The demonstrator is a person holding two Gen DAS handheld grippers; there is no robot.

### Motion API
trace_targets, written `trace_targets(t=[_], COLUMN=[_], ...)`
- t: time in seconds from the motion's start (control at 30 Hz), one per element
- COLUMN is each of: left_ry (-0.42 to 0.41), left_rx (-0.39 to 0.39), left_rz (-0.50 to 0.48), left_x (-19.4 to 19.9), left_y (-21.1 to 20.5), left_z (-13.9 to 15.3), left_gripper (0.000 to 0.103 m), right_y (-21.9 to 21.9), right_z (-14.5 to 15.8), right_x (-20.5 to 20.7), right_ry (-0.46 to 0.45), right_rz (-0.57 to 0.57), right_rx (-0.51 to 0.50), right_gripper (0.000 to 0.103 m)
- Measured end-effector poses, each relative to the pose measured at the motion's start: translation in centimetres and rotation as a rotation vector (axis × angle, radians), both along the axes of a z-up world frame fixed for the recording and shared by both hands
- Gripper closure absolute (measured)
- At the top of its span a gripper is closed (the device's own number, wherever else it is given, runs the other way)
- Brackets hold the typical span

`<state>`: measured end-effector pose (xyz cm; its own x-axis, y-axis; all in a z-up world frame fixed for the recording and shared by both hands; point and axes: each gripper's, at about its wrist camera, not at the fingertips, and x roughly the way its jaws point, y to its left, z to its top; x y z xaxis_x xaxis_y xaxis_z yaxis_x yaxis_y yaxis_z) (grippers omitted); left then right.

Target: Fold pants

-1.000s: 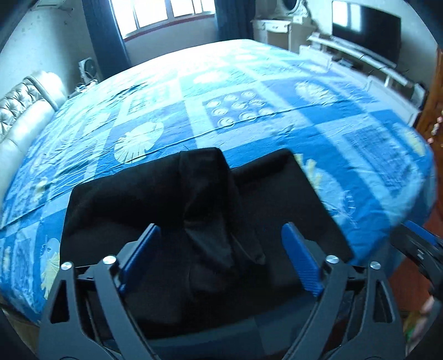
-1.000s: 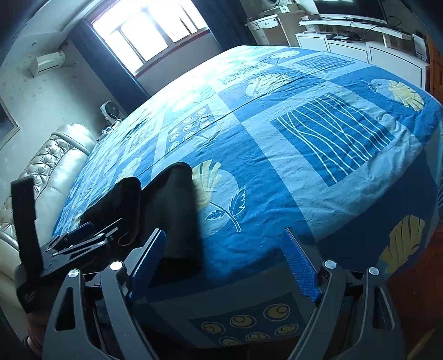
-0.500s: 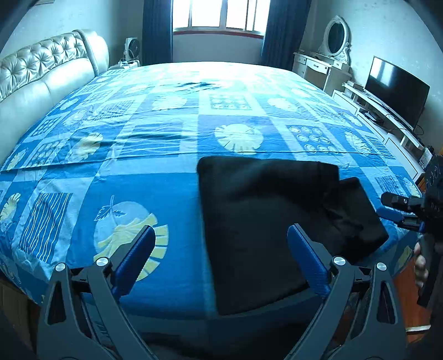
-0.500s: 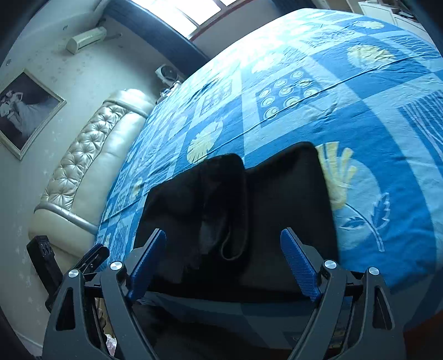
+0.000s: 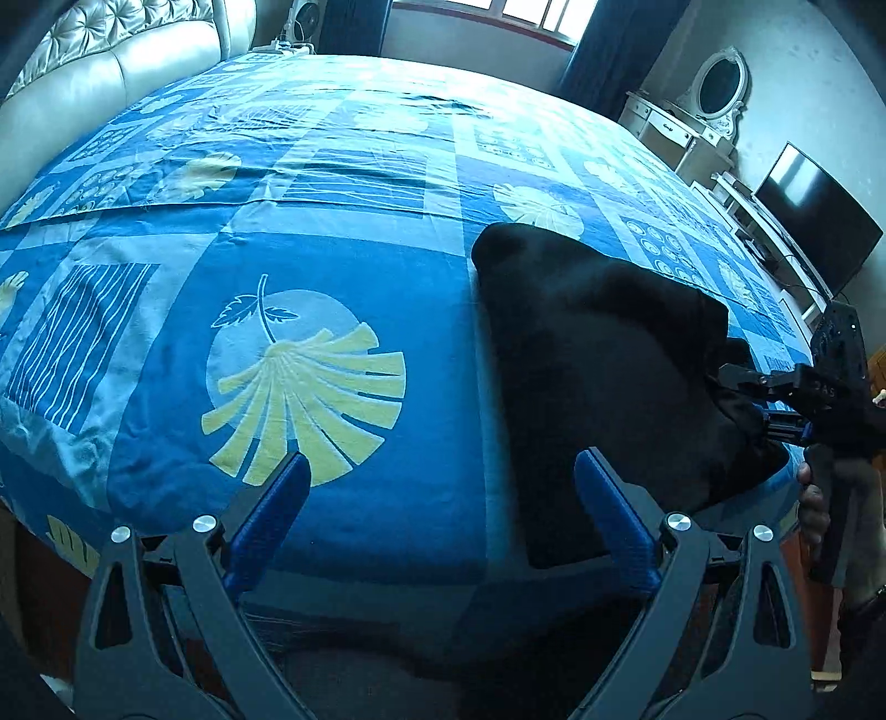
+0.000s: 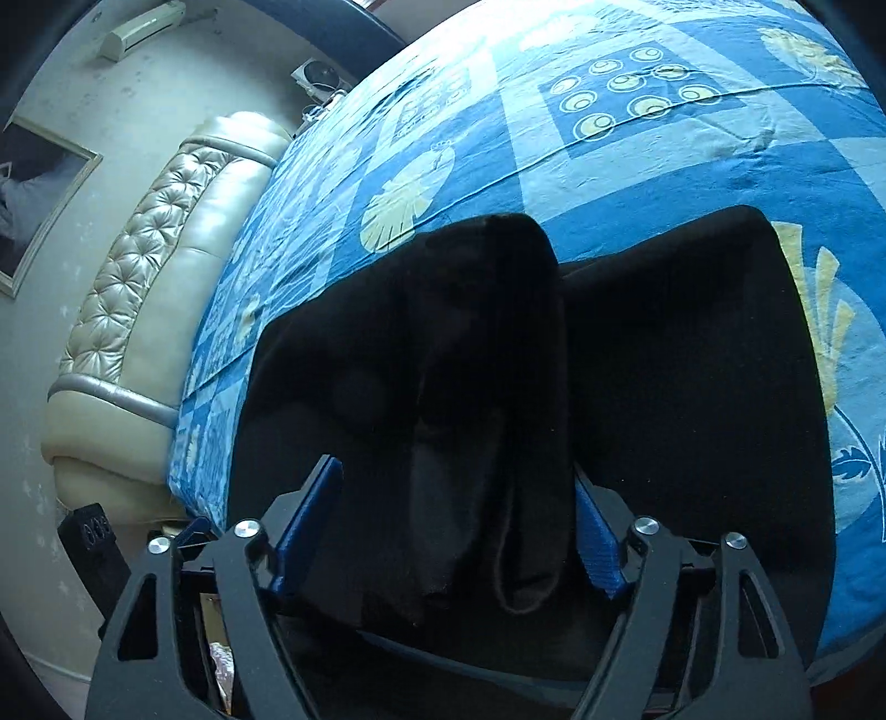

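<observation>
The black pants (image 5: pixel 598 354) lie folded on the blue patterned bedspread (image 5: pixel 310 288) near the bed's front edge. My left gripper (image 5: pixel 443 515) is open and empty, off to the left of the pants above the bedspread. In the right wrist view the pants (image 6: pixel 681 354) have a raised fold of cloth (image 6: pixel 498 387) running between the blue fingers. My right gripper (image 6: pixel 454 531) is partly closed around that fold; whether it grips it I cannot tell. The right gripper also shows in the left wrist view (image 5: pixel 775 399), at the pants' right edge.
A padded cream headboard (image 6: pixel 138 299) stands at the left end of the bed. A TV (image 5: pixel 814 216) on a low white cabinet and a dressing table with an oval mirror (image 5: pixel 720 83) stand along the right wall. Window with dark curtains (image 5: pixel 603 39) at the back.
My left gripper has swung left, away from the pants. My right gripper has moved in over the pants and its fingers have narrowed around the raised fold.
</observation>
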<state>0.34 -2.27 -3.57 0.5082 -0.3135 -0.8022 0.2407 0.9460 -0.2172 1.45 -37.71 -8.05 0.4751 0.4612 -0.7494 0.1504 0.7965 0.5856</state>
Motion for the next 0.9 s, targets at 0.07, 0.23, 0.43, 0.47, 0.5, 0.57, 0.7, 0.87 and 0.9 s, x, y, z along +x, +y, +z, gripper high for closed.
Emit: trace_targets(t=[0.07, 0.23, 0.43, 0.47, 0.5, 0.57, 0.7, 0.87, 0.9], left_ry=[-0.003, -0.008, 0.007, 0.007, 0.006, 0.003, 0.006, 0.016, 0.018], left_rx=[-0.003, -0.005, -0.022, -0.023, -0.02, -0.016, -0.011, -0.007, -0.006], left_rz=[-0.001, 0.005, 0.014, 0.012, 0.009, 0.002, -0.016, -0.028, -0.03], left_x=[0.0, -0.1, 0.0, 0.0, -0.1, -0.2, -0.5, -0.7, -0.7], left_y=[0.0, 0.3, 0.5, 0.4, 0.2, 0.0, -0.7, -1.2, -1.3], left_z=[0.1, 0.3, 0.1, 0.1, 0.0, 0.0, -0.2, -0.7, -0.8], left_gripper=[0.007, 0.007, 0.007, 0.007, 0.007, 0.007, 0.007, 0.007, 0.007], right_y=[0.2, 0.4, -1.4, -1.9, -2.5, -3.9, -5.6, -8.0, -8.2], right_z=[-0.4, 2.7, 6.9, 7.2, 7.2, 6.8, 4.4, 0.2, -0.3], right_x=[0.3, -0.6, -3.1, -3.4, -3.7, -3.8, -3.9, -4.5, -4.6], right_ry=[0.024, -0.072, -0.196, -0.202, -0.202, -0.187, -0.136, -0.078, -0.076], right_rz=[0.008, 0.014, -0.011, -0.016, -0.024, -0.043, -0.083, -0.147, -0.153], right_rx=[0.03, -0.022, -0.067, -0.081, -0.093, -0.097, -0.089, -0.013, 0.001], right_gripper=[0.083, 0.089, 0.09, 0.09, 0.09, 0.09, 0.09, 0.09, 0.09])
